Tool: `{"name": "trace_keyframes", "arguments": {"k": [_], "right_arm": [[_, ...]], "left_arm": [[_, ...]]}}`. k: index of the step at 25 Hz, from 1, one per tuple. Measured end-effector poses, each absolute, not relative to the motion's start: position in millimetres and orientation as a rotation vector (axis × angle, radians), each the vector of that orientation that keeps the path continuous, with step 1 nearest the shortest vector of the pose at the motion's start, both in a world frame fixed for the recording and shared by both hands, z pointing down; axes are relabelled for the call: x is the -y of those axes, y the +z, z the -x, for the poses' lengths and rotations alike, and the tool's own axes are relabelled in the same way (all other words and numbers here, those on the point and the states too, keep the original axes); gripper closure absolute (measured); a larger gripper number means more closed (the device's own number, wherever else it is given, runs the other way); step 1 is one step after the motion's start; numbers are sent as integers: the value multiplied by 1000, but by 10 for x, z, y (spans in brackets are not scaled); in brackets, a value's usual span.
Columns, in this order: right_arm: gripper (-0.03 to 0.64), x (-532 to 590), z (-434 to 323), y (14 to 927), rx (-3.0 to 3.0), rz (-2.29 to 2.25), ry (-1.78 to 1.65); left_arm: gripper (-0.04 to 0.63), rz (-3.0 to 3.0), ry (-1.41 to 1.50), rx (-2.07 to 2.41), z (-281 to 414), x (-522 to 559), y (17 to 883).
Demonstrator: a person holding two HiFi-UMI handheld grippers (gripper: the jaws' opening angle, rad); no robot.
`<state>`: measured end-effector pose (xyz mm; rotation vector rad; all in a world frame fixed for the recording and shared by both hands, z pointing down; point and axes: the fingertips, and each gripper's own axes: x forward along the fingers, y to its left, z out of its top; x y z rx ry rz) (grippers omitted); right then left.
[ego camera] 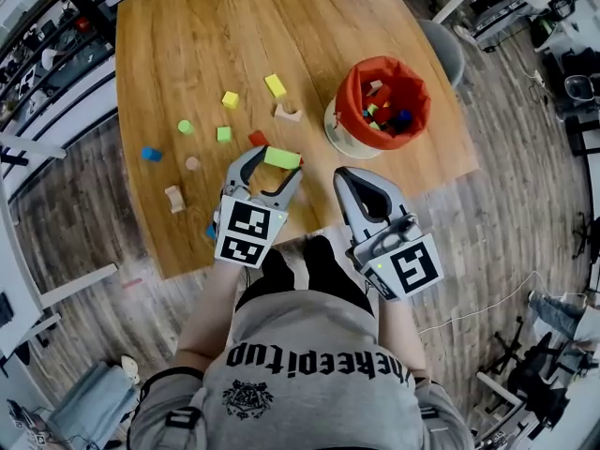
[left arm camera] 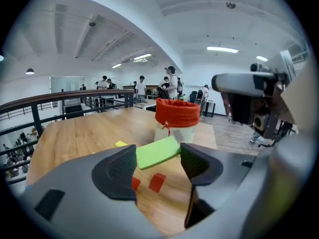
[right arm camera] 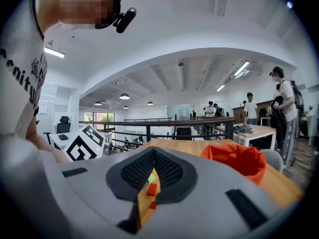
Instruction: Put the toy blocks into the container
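Toy blocks [ego camera: 224, 134]: some already inside red-lined container [ego camera: 349, 97], many more loose across table [ego camera: 169, 26]. Flat green block [left arm camera: 158, 152] clamped in left gripper [ego camera: 275, 164], held above near table edge, short of container. Right gripper [ego camera: 348, 178] clenched, empty, parked alongside, close to body.

bare tabletop [ego camera: 314, 153] beside container [ego camera: 349, 101], loose blocks [ego camera: 230, 99] left

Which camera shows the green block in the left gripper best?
The left gripper view: the green block sits large and close, clamped between the jaws of the left gripper. The head view shows it small from above; the right gripper view shows at most a green sliver.
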<state>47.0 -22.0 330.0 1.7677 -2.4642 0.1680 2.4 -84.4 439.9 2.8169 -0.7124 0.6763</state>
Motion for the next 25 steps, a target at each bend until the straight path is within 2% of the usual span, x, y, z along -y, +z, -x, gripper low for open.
{"name": "trace_keyframes", "arguments": {"k": [14,25], "right_arm": [[606,130,-481,3225,2429,-1838,132],[606,36,-608,3178,2374,-1939,106]], "left_arm": [[308,-2876,426,622,-58,679,3845],[308,-2926,346,527,-197,578,3638]]}}
